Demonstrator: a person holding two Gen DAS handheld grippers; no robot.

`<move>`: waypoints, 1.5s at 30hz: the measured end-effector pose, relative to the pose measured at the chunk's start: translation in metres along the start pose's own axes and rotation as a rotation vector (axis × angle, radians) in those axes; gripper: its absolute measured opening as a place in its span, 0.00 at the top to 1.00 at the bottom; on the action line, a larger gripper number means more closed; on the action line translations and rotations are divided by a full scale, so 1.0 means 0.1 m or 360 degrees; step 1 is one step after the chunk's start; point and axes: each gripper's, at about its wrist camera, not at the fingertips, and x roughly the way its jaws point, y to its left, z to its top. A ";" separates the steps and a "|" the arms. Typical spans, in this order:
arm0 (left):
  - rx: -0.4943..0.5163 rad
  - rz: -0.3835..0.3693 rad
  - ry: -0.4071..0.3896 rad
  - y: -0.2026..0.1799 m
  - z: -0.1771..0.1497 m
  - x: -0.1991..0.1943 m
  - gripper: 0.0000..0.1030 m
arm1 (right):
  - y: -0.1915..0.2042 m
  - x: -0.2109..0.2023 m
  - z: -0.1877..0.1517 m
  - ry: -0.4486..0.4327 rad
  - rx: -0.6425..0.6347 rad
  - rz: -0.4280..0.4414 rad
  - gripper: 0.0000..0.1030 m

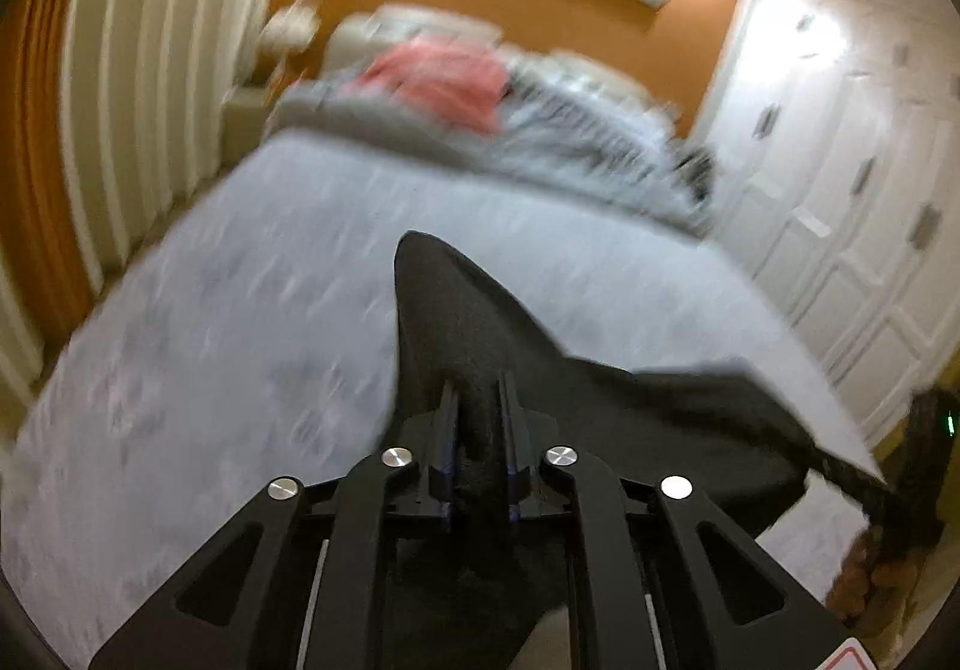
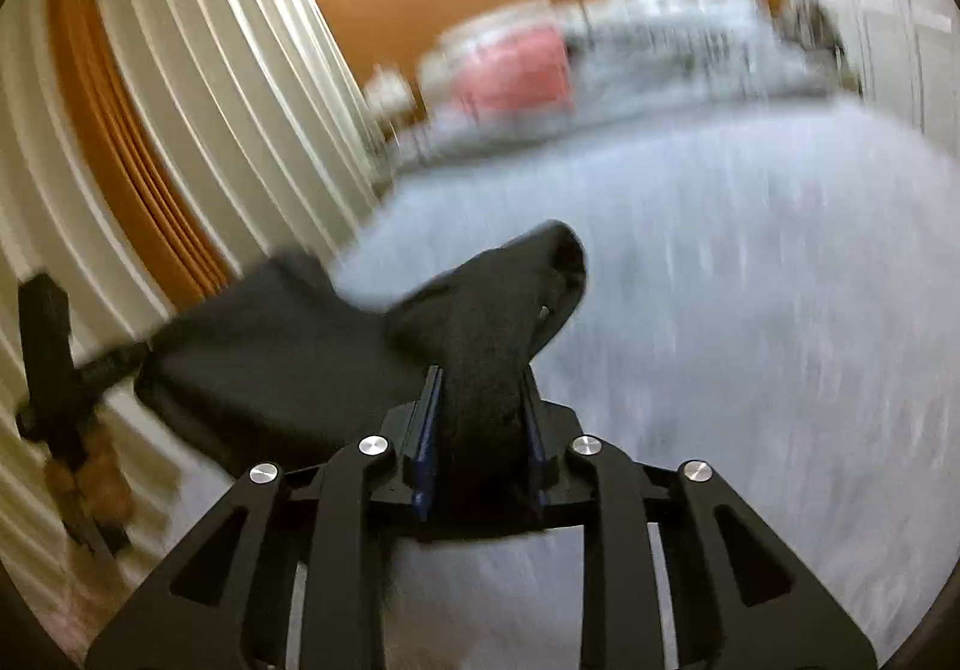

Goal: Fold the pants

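Pants: black pants (image 1: pixel 480 322), lifted above the grey bed (image 1: pixel 240 310), stretched sideways between both tongs.
Left tongs (image 1: pixel 480 400): clamped tight on a bunched fold.
Right tongs (image 2: pixel 480 388): narrowly parted, pinching a thick fold.
Long axis: cannot tell; blurred.

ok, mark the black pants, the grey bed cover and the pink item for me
black pants (image 1: pixel 456 322), left wrist view, raised fold above the fingers
grey bed cover (image 2: pixel 750 262), right wrist view, bare stretch right of the pants
pink item (image 1: pixel 447 78), left wrist view, its middle
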 end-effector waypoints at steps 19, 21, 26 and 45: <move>-0.0293 0.0109 0.0526 0.78 -1.17 0.41 0.38 | -0.35 1.32 -1.00 0.0612 0.0475 -0.0085 0.18; -0.0252 0.0076 0.0521 0.71 -1.21 0.38 0.38 | -0.22 1.34 -0.98 0.0546 0.0369 -0.0150 0.37; -0.0052 0.0009 0.0448 0.39 -1.25 0.19 0.38 | -0.01 1.24 -0.71 0.0516 0.0384 0.0020 0.84; 0.0547 0.0002 0.0078 -0.67 -0.81 0.52 0.91 | 0.85 0.66 0.30 0.0361 0.0149 0.0289 0.46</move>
